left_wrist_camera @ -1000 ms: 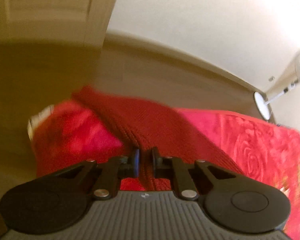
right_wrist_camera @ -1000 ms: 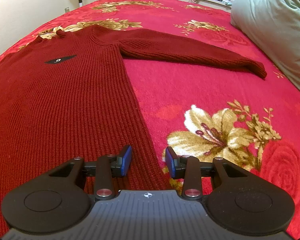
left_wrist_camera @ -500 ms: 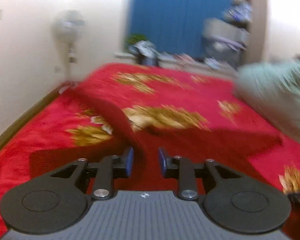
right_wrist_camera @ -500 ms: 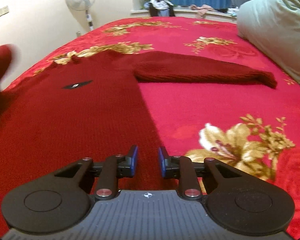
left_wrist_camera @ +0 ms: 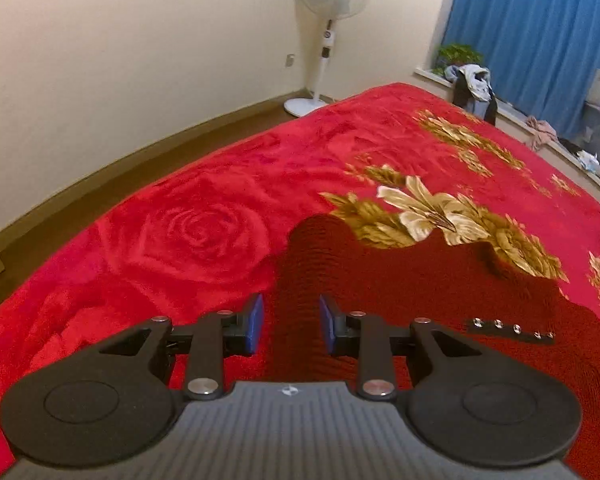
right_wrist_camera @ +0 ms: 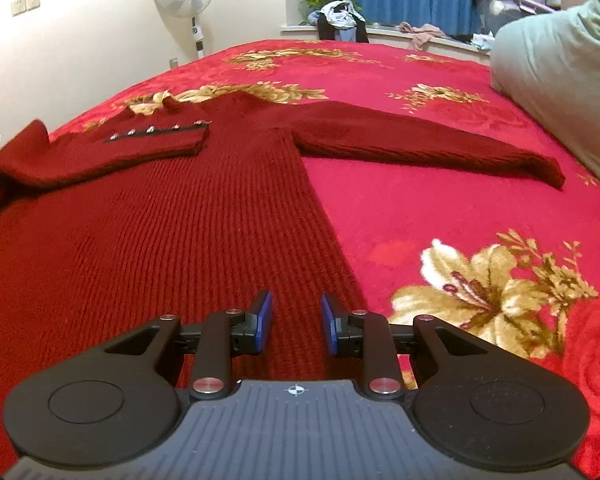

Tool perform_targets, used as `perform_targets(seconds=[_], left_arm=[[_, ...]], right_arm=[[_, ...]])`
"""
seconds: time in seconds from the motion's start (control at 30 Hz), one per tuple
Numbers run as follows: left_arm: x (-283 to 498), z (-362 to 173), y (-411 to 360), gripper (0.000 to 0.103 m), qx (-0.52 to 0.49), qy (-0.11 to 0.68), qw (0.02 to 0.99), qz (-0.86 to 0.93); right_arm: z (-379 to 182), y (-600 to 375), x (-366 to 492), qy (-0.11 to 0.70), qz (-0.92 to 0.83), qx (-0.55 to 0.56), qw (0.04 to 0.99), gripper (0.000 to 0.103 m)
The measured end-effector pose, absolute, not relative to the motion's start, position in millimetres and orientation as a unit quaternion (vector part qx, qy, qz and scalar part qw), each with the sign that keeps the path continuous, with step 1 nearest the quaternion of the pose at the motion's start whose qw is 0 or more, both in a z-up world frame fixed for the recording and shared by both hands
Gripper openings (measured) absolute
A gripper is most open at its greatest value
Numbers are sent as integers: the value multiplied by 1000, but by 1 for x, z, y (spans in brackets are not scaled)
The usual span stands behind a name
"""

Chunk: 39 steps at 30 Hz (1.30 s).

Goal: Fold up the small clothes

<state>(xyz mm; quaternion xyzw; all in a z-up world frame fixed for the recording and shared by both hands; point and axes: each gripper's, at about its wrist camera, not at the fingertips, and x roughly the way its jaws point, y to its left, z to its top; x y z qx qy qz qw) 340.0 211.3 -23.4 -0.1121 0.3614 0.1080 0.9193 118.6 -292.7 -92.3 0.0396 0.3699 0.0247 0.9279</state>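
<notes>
Jaws parted on both my left gripper (left_wrist_camera: pixel 287 322) and right gripper (right_wrist_camera: pixel 296 322); one sweater (right_wrist_camera: pixel 160 240), one sleeve folded across, on the bed (right_wrist_camera: pixel 440 208).

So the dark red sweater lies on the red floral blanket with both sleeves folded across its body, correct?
Not quite. Only one sleeve, the one with the studded black strip, is folded across the sweater. The other sleeve is stretched out flat on the red floral blanket, as the right wrist view shows.

both grippers, left (left_wrist_camera: pixel 288 324) and right (right_wrist_camera: pixel 296 322), angled downward, fingers apart.
</notes>
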Motion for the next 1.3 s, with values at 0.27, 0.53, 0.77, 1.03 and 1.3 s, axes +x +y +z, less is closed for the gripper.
perform_targets(seconds=[0.27,0.53,0.77,1.03,1.3], left_arm=[[330,-23,217,51,-97,364,921,95],[322,-20,228,51,-112,378,915,83],[324,-22,251,51,-121,381,912,91],[336,-22,250,51,-130,389,909,80],[350,-29,211,51,-126,410,902,41]], right_arm=[[-57,-264,140,359,55,95,927,11],[-47,-186,243,363,120,261,886,34],[-96,-148,333,441,64,344,826,39],[-41,-139,339,320,44,259,910,10],[-77,-196,346,393,-45,182,900,17]])
